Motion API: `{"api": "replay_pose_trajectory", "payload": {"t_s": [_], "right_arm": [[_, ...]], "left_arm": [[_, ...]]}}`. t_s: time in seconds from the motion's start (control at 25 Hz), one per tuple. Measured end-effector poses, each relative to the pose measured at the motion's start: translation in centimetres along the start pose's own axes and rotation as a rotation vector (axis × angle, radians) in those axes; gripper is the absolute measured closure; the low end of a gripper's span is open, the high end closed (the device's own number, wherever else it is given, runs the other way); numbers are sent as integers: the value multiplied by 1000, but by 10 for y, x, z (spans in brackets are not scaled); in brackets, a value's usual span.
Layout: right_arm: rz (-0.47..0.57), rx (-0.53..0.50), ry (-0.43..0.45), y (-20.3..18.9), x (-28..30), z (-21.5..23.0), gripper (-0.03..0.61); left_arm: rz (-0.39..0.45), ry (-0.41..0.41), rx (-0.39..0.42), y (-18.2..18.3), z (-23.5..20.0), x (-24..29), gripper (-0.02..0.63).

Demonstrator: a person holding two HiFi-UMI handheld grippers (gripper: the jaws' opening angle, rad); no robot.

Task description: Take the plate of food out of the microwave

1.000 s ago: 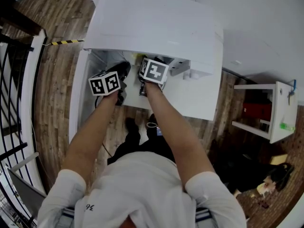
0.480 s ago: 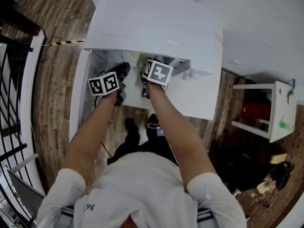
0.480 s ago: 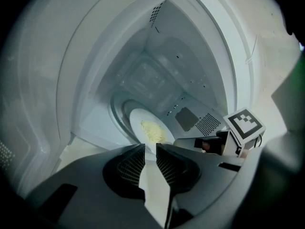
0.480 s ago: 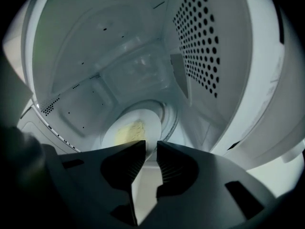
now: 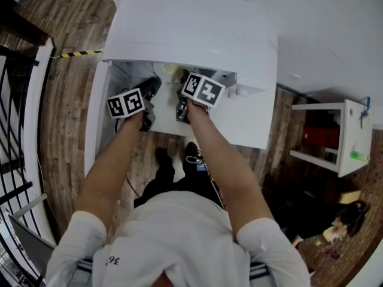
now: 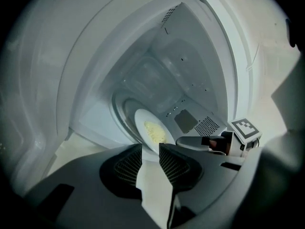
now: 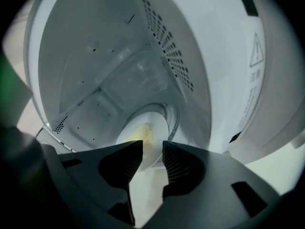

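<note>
The plate point(image 6: 143, 123), with a pale heap of yellow food point(image 6: 155, 131) on it, sits on the turntable point(image 6: 121, 111) deep inside the white microwave point(image 5: 191, 28), and both claws are in through the open front at its near rim. The left claw point(image 6: 150, 150) has just been opening, jaws apart with the rim at the gap, and the right claw point(image 7: 152, 146) has just been opening too, jaws apart astride the rim. Whether any pad touches the plate is hard to call.
</note>
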State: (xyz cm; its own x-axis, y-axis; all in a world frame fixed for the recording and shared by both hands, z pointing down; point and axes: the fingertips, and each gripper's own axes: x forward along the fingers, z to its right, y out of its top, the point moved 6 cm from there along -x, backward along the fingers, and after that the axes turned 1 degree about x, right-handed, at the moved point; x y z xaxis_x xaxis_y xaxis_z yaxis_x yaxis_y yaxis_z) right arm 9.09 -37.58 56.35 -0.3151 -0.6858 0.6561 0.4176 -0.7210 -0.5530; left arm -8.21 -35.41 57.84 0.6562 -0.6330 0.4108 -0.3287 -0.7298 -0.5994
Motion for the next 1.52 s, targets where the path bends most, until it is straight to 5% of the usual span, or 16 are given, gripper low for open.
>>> {"api": "replay_pose_trajectory", "payload": {"t_s": [0.28,0.64,1.32,1.52], "right_arm": [[-41,-13,-142,-3,-2,10,468],[-66,20,-104,-6,8,5,469],[-51,18,-51,-6,-8,16,578],[-29,84,33,-7,-2,10,396]], "left_arm": [[-9,-4,3,-3,2,1,520],[-20,-19,3,-3,3,3,520],[-26,-38,4,0,1,11,520],[-36,-37,13,-4,2,13,520]]}}
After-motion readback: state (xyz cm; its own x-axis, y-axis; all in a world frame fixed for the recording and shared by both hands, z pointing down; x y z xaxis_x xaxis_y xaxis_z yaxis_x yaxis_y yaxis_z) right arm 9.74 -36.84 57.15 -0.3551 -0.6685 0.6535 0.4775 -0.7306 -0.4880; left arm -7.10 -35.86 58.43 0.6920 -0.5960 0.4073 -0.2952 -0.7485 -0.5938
